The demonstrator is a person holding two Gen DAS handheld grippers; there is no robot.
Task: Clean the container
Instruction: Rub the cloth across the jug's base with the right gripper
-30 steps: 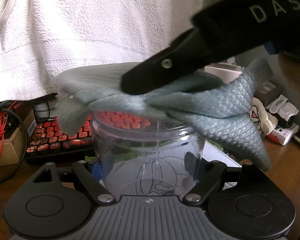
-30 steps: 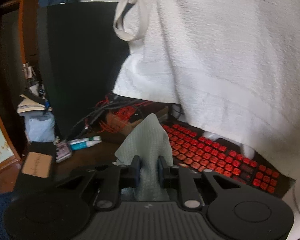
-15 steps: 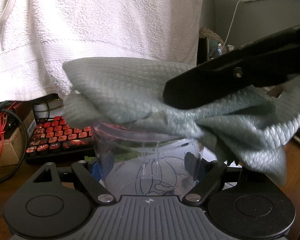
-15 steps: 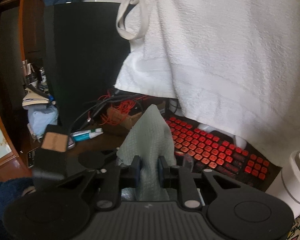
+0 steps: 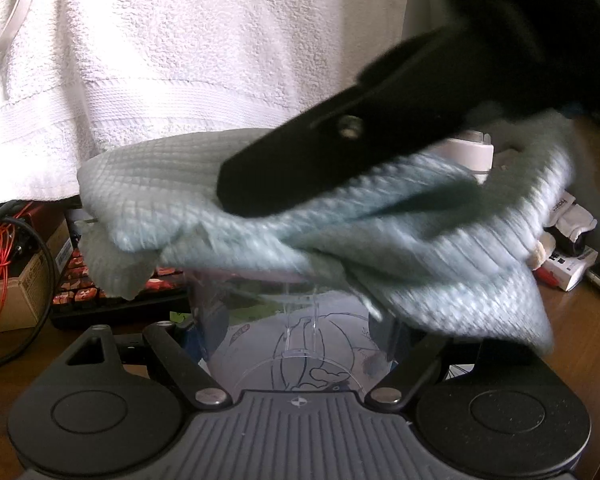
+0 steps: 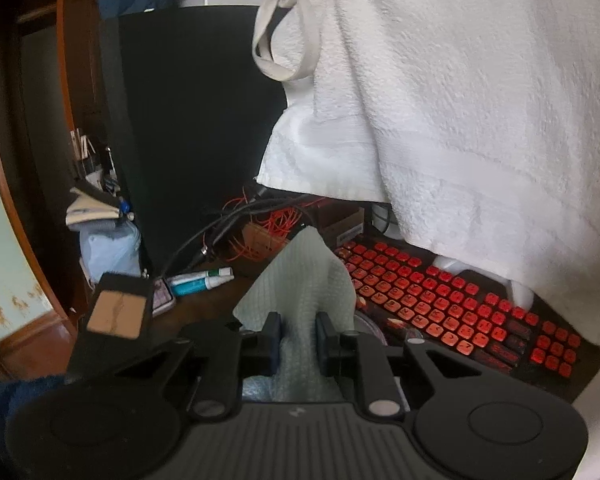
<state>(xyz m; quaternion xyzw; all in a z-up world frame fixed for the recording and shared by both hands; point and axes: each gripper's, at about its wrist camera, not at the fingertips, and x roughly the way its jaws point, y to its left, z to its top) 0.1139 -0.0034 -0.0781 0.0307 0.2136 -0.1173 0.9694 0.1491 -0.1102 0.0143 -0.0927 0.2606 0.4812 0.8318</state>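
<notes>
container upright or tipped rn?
Upright. The clear container stands between the left gripper's wide fingers, mouth up, walls vertical. The grey cloth held by the right gripper covers its rim.

The grey cloth [image 5: 300, 236] covers the mouth of the clear container [image 5: 296, 332], so the way in from above is blocked. Behind the container, the red keyboard [image 6: 452, 304] and the hanging white towel [image 5: 188, 60] close the space.

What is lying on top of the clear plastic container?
A grey-blue cloth, pinched by the right gripper, lies over the clear container held in the left gripper. The rim is covered, so contact cannot be confirmed.
</notes>
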